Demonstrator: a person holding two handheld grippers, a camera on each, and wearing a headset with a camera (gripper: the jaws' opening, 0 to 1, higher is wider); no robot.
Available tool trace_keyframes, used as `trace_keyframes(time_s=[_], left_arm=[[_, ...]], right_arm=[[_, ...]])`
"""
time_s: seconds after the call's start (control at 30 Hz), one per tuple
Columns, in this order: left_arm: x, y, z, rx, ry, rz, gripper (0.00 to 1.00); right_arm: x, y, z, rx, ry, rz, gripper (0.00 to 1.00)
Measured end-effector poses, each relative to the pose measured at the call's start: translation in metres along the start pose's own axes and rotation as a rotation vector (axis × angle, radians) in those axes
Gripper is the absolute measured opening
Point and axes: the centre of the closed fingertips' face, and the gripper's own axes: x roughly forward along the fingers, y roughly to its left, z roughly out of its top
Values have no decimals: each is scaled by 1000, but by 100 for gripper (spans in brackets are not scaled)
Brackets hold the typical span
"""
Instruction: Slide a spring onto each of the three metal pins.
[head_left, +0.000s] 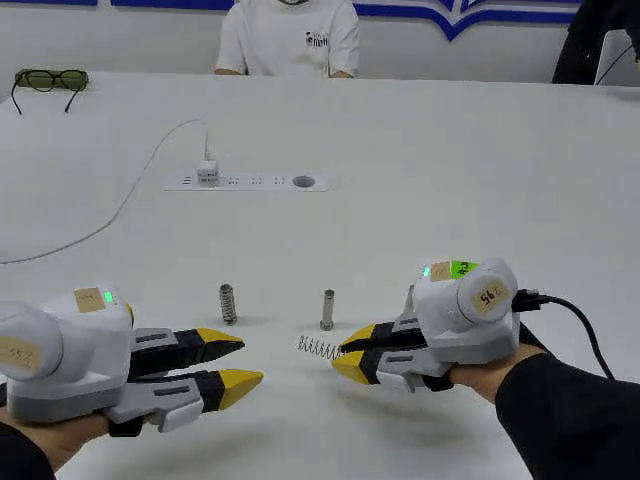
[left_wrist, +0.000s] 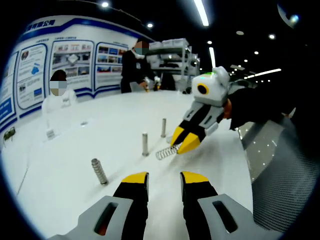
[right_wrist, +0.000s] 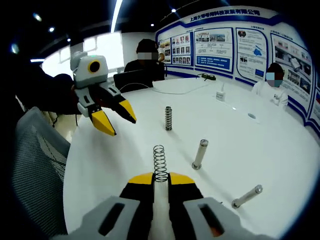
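Three metal pins stand in a row on the white table (head_left: 450, 180). The left pin (head_left: 228, 303) wears a spring. The middle pin (head_left: 327, 309) is bare, and so is the right pin (head_left: 409, 297), half hidden behind my right gripper (head_left: 345, 358). That gripper is shut on the end of a loose spring (head_left: 318, 347), which sticks out to the left, low over the table just in front of the middle pin. In the right gripper view the spring (right_wrist: 160, 162) points forward from the shut jaws, left of the bare pin (right_wrist: 199, 154). My left gripper (head_left: 235, 360) is open, holding nothing, in front of the sprung pin (left_wrist: 99, 171).
A white power strip (head_left: 245, 182) with a plug and a grey cable (head_left: 120, 210) lies mid-table. Sunglasses (head_left: 50, 79) rest at the far left. A person (head_left: 288, 38) sits at the far edge. A black cable (head_left: 585, 325) trails from my right gripper.
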Motion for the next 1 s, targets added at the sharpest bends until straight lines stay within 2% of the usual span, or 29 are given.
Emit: trace_keyframes(time_s=[0.37, 0.5, 0.63, 0.77, 0.87, 1.0], left_arm=[[12, -9, 7, -59, -15, -45, 25], [14, -8, 11, -96, -30, -53, 25], [15, -10, 14, -98, -28, -56, 26], [15, -7, 16, -70, -20, -53, 26], [12, -6, 19, 1, 0, -58, 25], [12, -13, 17, 86, 39, -111, 23]], right_arm=[[-9, 11, 22, -38, -61, 3, 11], [-9, 13, 27, -47, -72, 5, 11], [-9, 16, 29, -54, -82, 12, 11], [-10, 20, 28, -66, -80, 28, 11], [-10, 24, 27, -74, -78, 48, 11], [-12, 30, 30, -77, -89, 86, 11]])
